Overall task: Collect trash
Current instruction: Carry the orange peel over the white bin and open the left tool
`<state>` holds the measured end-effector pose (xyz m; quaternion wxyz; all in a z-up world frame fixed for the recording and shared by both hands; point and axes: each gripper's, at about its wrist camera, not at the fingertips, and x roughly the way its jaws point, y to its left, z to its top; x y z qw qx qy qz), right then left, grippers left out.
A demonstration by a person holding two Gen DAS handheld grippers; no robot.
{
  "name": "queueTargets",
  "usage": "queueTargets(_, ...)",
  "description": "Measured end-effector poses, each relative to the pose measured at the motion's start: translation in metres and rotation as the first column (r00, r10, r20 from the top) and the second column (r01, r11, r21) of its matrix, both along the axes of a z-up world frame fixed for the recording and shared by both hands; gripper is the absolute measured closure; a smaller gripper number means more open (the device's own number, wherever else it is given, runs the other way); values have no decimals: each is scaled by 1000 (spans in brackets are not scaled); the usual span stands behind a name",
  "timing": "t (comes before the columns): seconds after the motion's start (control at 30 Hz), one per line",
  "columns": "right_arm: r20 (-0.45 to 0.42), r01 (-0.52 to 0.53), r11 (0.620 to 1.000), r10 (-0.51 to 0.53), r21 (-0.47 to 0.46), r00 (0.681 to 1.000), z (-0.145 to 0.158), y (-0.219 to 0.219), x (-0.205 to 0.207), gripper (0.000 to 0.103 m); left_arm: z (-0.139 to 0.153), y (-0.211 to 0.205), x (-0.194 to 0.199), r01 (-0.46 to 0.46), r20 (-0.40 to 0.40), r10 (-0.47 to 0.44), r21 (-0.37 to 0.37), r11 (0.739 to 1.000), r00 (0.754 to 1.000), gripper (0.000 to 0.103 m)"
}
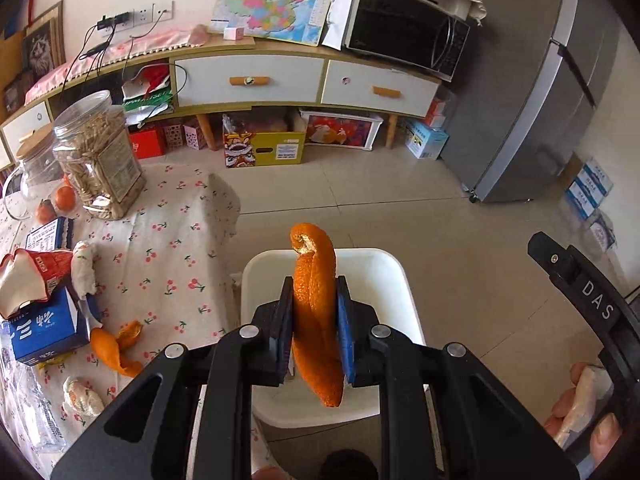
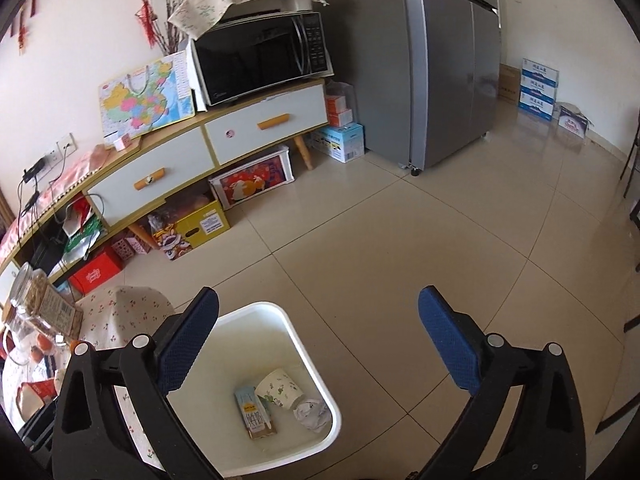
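A long strip of orange peel [image 1: 316, 320] stands upright between the blue pads of my left gripper [image 1: 314, 284], which is shut on it. Under it, on the floor beside the table, is the white trash bin [image 1: 384, 264]. In the right wrist view my right gripper [image 2: 320, 304] is open and holds nothing, above the same bin [image 2: 256, 308]. A paper cup [image 2: 280, 392], a small carton [image 2: 254, 416] and a crumpled tissue [image 2: 312, 414] lie inside the bin. More peel [image 1: 116, 348], crumpled tissues [image 1: 84, 268], a red packet [image 1: 44, 268] and a blue box [image 1: 44, 332] lie on the cherry-print tablecloth [image 1: 176, 248].
A clear jar of snacks [image 1: 100, 160], a glass jug and mandarins [image 1: 64, 198] stand at the table's far left. A sideboard [image 1: 248, 80] with a microwave [image 1: 404, 32] lines the wall, with boxes beneath it. A grey fridge [image 2: 448, 60] stands to its right. A hand [image 1: 580, 408] shows at the lower right.
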<state>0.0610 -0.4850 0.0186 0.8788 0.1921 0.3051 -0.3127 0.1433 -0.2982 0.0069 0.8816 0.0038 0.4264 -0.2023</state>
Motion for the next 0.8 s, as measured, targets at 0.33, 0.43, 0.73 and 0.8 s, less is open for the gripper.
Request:
queueTargets(0.33,-31,78,995,-80,-67,996,5,-23,-6,7,1,-44,9,37,11,-37,-9,999,999,40)
queueTargets(0.43,-37,71,996,-74,-59,997,3,-24,-5,7,-1,-43,7,31,8,-31,1,1000,999,30)
queueTargets(0.73,-44,8,997,-12,-80,999,5,-2,2,7,-8,-10,1,-55,3,54,62,997,999,19)
queueTargets(0.8,-58,-18,995,12,-98,998,5,9,6,7,-8,1,1,-82,10,82,71,994,997,19)
